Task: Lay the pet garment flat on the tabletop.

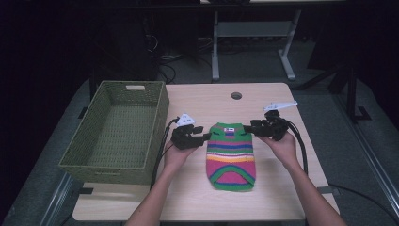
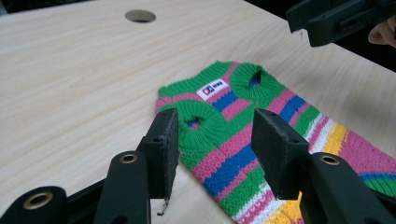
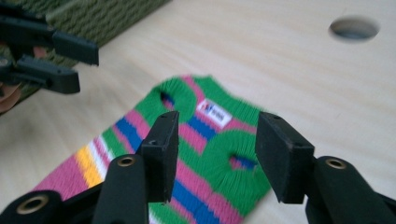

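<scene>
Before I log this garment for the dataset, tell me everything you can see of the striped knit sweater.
The small knit sweater lies flat on the wooden table, green collar end away from the person. Stripes run pink, blue, green, white, yellow and orange, with green ribbed edging at both ends. Two green-ribbed sleeve holes flank a white label. The left gripper and right gripper hover open at its corners; neither grips it.

One striped sweater (image 1: pixel 231 156), one green woven basket (image 1: pixel 117 132), two tongs (image 1: pixel 205 137) (image 1: pixel 251 126), one table (image 1: pixel 197 197), probably one table hole (image 1: pixel 236 95).
</scene>
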A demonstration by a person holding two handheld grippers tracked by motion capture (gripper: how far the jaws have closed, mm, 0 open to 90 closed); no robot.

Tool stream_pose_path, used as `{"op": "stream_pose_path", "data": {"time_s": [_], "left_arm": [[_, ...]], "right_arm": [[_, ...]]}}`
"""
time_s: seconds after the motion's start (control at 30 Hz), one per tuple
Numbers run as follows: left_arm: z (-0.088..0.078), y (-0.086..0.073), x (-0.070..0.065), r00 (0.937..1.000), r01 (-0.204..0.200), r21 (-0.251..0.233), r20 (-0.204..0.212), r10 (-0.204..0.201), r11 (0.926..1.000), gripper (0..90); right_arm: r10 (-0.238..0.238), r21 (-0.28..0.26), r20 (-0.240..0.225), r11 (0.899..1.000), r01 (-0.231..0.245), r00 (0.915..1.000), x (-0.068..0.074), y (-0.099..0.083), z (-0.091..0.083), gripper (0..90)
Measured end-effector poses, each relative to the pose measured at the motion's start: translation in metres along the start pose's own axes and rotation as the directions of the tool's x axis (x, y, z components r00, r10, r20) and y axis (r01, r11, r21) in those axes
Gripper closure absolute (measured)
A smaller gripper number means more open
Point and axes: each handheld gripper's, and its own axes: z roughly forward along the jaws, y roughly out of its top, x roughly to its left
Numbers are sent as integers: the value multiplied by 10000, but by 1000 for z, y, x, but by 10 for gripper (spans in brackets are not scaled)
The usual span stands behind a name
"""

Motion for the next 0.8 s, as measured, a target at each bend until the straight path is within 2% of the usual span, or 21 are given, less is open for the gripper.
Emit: {"op": "stream_pose_path", "data": {"time_s": [0.03, 0.1, 0.17, 0.2, 0.23, 0.27, 0.33, 0.37, 0.4, 0.43, 0.5, 0.53, 0.57, 0.6, 0.63, 0.67, 0.77, 0.8], "left_arm": [[0, 0, 0, 10000, 0, 0, 0, 0, 10000, 518], [3, -5, -2, 9996, -93, 248, 271, 87, 9996, 534], [4, -6, -3, 9991, -69, 395, 421, 53, 9992, 567], [7, -7, -6, 9981, -128, 594, 608, 92, 9982, 583], [7, -7, -6, 9981, -128, 594, 608, 92, 9982, 608], [9, -8, -9, 9968, -344, 795, 753, 284, 9962, 648], [12, -8, -14, 9954, -524, 978, 853, 441, 9938, 707], [12, -8, -14, 9954, -524, 978, 853, 441, 9938, 732], [15, -9, -16, 9947, -647, 1210, 875, 543, 9905, 732], [18, -10, -18, 9933, -919, 1552, 832, 797, 9836, 765], [23, -12, -19, 9906, -1259, 2040, 791, 1118, 9708, 809], [26, -15, -19, 9893, -1373, 2389, 818, 1210, 9613, 813], [26, -15, -19, 9893, -1373, 2389, 818, 1210, 9613, 813], [30, -18, -20, 9899, -1317, 2620, 854, 1130, 9560, 814], [30, -18, -20, 9899, -1317, 2620, 854, 1130, 9560, 813], [33, -20, -19, 9916, -1118, 2712, 939, 894, 9560, 813], [34, -19, -18, 9924, -1060, 2701, 888, 849, 9570, 813], [34, -19, -18, 9921, -1129, 2766, 839, 930, 9543, 814]], "right_arm": [[0, 0, 0, 10000, 0, 10000, 0, 0, 0, 494], [81, 454, -131, 9989, -75, 9999, 0, -8, 1, 544], [-1, 558, -162, 9984, 10, 9999, 0, -10, 1, 555], [-75, 914, -297, 9958, 102, 9995, 1, -16, 2, 616], [-62, 1142, -369, 9934, 104, 9993, 3, -18, 3, 637], [-86, 1326, -447, 9911, 144, 9990, 3, -20, 5, 658], [-77, 1693, -630, 9854, 183, 9980, 4, -25, 8, 699], [-77, 1693, -630, 9854, 183, 9980, 4, -25, 8, 699], [-151, 1807, -666, 9832, 269, 9977, 4, -27, 10, 718], [-172, 1988, -753, 9795, 319, 9970, 4, -30, 12, 751], [-187, 2370, -873, 9707, 390, 9960, 5, -34, 19, 762], [-222, 2414, -922, 9694, 440, 9955, 5, -35, 21, 753], [-242, 2576, -901, 9651, 468, 9956, 5, -35, 25, 737], [-355, 2693, -797, 9614, 558, 9962, 6, -36, 28, 737], [-390, 2758, -782, 9594, 592, 9962, 6, -37, 31, 737], [-364, 2690, -824, 9614, 574, 9959, 6, -37, 33, 736], [-331, 2570, -810, 9650, 530, 9962, 6, -37, 35, 723], [-151, 2466, -845, 9685, 356, 9963, 5, -37, 37, 710]]}}
